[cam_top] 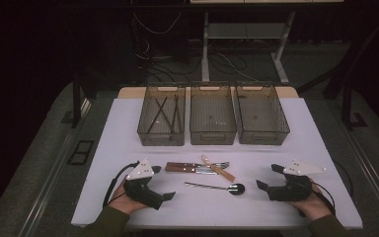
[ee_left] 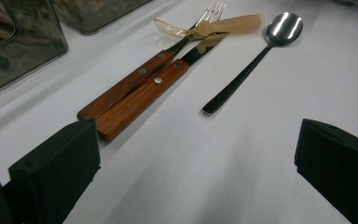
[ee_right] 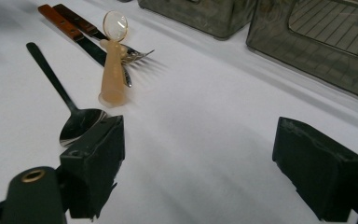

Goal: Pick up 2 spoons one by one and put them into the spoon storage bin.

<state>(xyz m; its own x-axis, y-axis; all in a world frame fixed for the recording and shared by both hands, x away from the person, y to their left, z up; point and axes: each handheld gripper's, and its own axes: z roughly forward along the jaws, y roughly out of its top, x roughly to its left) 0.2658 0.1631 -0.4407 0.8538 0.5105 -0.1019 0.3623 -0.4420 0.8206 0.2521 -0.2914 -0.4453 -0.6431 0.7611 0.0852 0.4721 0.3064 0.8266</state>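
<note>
Right tool: released, jaws wide apart, nothing between them; it hovers low over the tabletop.
Left tool: released too, jaws wide, nothing held.
Spoon: lies flat on the tabletop between the two tools; its bowl is the part closest to the right tool, just beside the tip of one jaw in the right gripper view.
Spoon axis: the long axis runs from the right tool toward the left one; the bowl points at the right tool and the thin dark handle leads away from it, toward the pile.
Pile: a fork and a knife with wooden handles lie side by side beyond the spoon handle, and a plastic spoon rests across them.
Bins: three bins stand far ahead of both tools; the left bin holds chopsticks, the other two look almost empty.
Risk 1: I judge the spoon is thin and flat, so the jaws may scrape the tabletop or slide over the metal without catching it.
Risk 2: a grip on the round bowl may slip; the handle is likely better, across its axis.
Risk 3: a push along the axis may drive the spoon into the pile and disturb the plastic spoon.
</note>
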